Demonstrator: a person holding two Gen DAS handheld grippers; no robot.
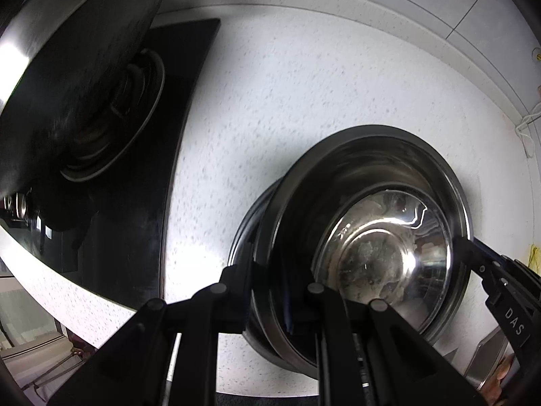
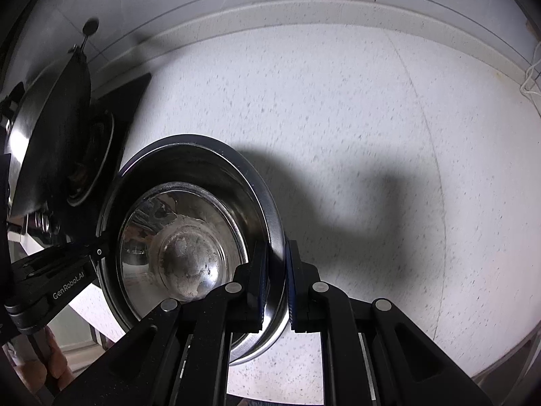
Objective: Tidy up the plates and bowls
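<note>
A wide steel bowl point(image 1: 372, 176) point(image 2: 203, 165) hangs tilted above the speckled counter, with a smaller shiny bowl point(image 1: 382, 253) point(image 2: 182, 247) nested inside it. My left gripper point(image 1: 270, 287) is shut on the wide bowl's rim on one side; in the right wrist view the left gripper point(image 2: 99, 250) meets the rim from the left. My right gripper point(image 2: 277, 287) is shut on the opposite rim, its blue pads pressing both faces; the left wrist view shows the right gripper point(image 1: 470, 245) at the far edge. The bowl casts a shadow on the counter.
A dark wok point(image 1: 84, 67) point(image 2: 50, 128) sits on a black gas hob point(image 1: 182, 108) to the left. The white speckled counter point(image 1: 304, 84) point(image 2: 338, 101) runs back to a tiled wall. A white cable point(image 1: 527, 125) point(image 2: 532, 77) lies at the far right. A person's hand point(image 2: 44, 365) holds the left gripper.
</note>
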